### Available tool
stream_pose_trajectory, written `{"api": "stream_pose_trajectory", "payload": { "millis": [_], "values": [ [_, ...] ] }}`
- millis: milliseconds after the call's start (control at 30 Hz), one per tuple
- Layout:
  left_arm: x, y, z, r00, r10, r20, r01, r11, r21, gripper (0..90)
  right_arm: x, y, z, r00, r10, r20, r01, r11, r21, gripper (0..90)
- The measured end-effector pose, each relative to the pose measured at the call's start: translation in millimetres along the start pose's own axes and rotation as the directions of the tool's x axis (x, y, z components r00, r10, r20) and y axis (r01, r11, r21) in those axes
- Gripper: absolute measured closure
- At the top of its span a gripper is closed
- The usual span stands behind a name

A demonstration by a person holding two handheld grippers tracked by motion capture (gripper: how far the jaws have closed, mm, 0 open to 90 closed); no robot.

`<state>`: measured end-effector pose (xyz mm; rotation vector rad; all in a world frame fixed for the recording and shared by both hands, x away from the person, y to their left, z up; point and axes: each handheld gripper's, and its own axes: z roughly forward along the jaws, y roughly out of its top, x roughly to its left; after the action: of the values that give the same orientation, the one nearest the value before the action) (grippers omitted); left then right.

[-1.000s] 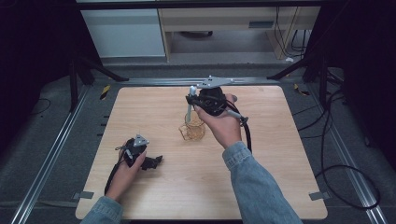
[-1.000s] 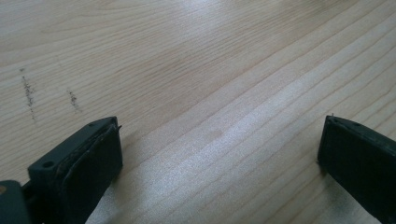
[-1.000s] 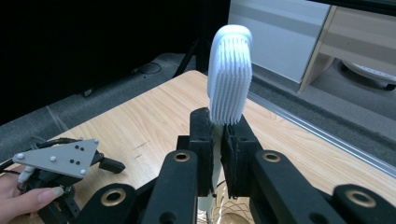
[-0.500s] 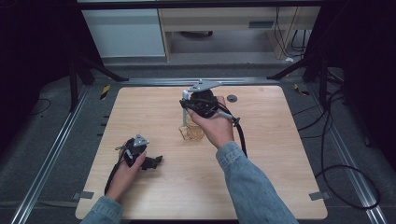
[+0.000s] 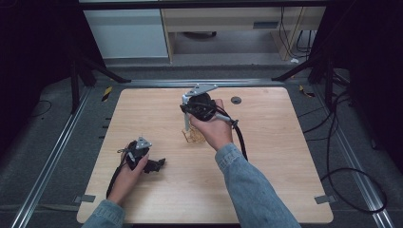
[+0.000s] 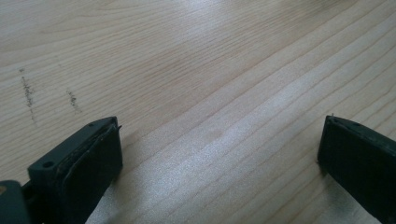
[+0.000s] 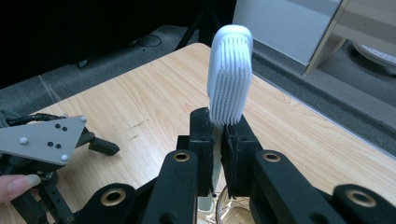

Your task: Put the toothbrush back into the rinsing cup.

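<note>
Dim surroundings, table (image 5: 285,156) evenly lit; sheen on wood; near tongs blurred.

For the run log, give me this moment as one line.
right gripper: shut on toothbrush, above clear cup | left gripper: open, low over table

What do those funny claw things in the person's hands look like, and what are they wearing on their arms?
Both are black. The left gripper and the right gripper each carry a grey three-cornered plate on top, dotted with small black and white spots. Each has two blocky black jaws, and the right one's arms show brass-coloured rings. A black cable trails from each. The sleeves are blue denim.
</note>
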<state>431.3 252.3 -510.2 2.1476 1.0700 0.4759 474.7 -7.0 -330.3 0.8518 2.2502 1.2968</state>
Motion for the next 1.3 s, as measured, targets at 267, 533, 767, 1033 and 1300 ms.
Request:
{"api": "stream_pose_trajectory", "payload": {
  "millis": [267, 533, 767, 1033, 1300],
  "values": [
    [-0.1, 0.0, 0.1, 1.0, -0.002, -0.001, 0.002, 1.0, -0.002, 0.0, -0.1, -1.0, 3.8, 1.0, 0.002, -0.001, -0.002, 1.0, 0.007, 83.4],
    [-0.1, 0.0, 0.0, 1.0, -0.001, -0.001, 0.001, 1.0, 0.0, 0.0, -0.5, -3.9, 8.6, 1.0, -0.001, 0.002, 0.001, 1.0, 0.015, 83.3],
    [-0.1, 0.0, 0.0, 1.0, -0.001, 0.001, 0.001, 1.0, 0.001, 0.0, -1.9, -8.8, 13.4, 1.0, 0.0, 0.007, -0.001, 1.0, 0.025, 83.4],
    [-0.1, 0.0, -0.1, 1.0, -0.002, 0.0, 0.002, 1.0, 0.001, 0.0, -1.6, -16.6, 21.2, 1.0, 0.0, 0.008, 0.0, 0.999, 0.047, 83.4],
    [-0.1, 0.0, -0.1, 1.0, -0.001, 0.001, 0.001, 1.0, 0.002, 0.0, -1.0, -23.9, 29.3, 1.0, 0.003, 0.003, -0.003, 0.998, 0.063, 83.3]
  ]
}}
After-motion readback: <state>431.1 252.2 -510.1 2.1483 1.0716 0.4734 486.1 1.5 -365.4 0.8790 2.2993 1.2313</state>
